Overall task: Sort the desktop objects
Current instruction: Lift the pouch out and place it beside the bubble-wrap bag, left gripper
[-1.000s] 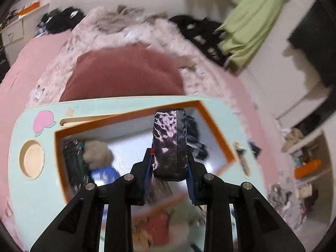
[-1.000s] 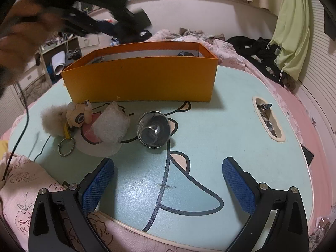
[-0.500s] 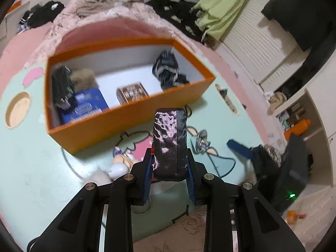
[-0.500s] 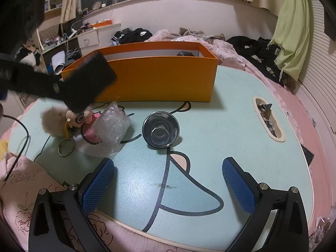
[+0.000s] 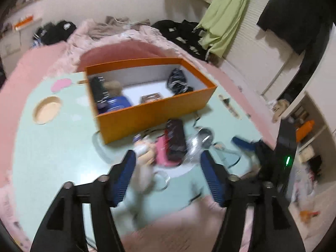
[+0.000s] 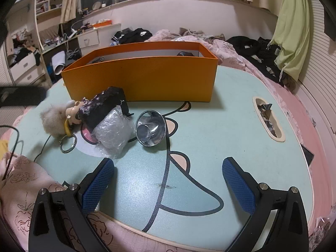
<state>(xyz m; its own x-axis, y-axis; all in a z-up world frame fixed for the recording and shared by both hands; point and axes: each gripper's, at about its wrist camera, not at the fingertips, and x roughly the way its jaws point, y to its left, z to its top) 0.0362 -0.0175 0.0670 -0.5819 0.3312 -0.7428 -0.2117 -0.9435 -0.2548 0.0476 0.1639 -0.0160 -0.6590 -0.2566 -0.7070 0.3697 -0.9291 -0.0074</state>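
An orange box (image 6: 140, 79) stands on the mint table (image 6: 210, 109); in the left wrist view the orange box (image 5: 155, 109) holds several items. In front of the box lie a dark purple-speckled pouch (image 6: 103, 107), a bubble-wrap wad (image 6: 113, 132), a fluffy doll keychain (image 6: 61, 117) and a shiny metal cup (image 6: 150, 128) on its side. My left gripper (image 5: 168, 176) is open and empty above the pouch (image 5: 175, 138). My right gripper (image 6: 168, 180) is open and empty near the table's front edge.
A slot in the table at the right (image 6: 268, 119) holds wrappers. A round cup recess (image 5: 47, 110) sits at the table's left. Pink bedding (image 6: 25, 180) surrounds the table. A black cable (image 6: 12, 147) lies at the front left.
My left gripper opened and let go of the dark pouch, which now lies on the doll and bubble wrap. The left gripper pulled back. The metal cup tipped slightly.
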